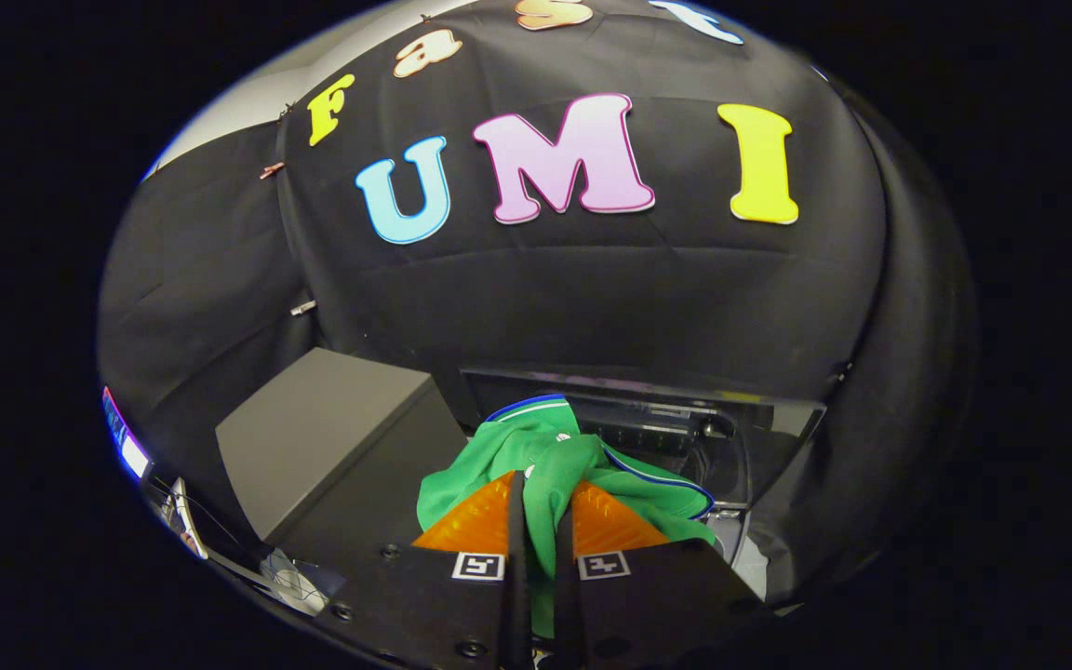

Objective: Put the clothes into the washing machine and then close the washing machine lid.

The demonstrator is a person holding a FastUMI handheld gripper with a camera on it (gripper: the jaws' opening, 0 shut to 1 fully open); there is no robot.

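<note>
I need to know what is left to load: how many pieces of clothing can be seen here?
1. A green fabric garment with blue-and-white trim is pinched between the fingers of the gripper and bunches just ahead of them, before the dark washing machine. More could be hidden behind it.

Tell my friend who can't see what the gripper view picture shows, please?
The gripper is shut on a green garment, with cloth pinched between both fingers. The bunched garment hangs just ahead, above the open washing machine, near its raised lid. A grey box sits beside them, with black cloth behind.

Green garment (550, 465) (blue-trimmed) between fingers (475, 521)
</note>
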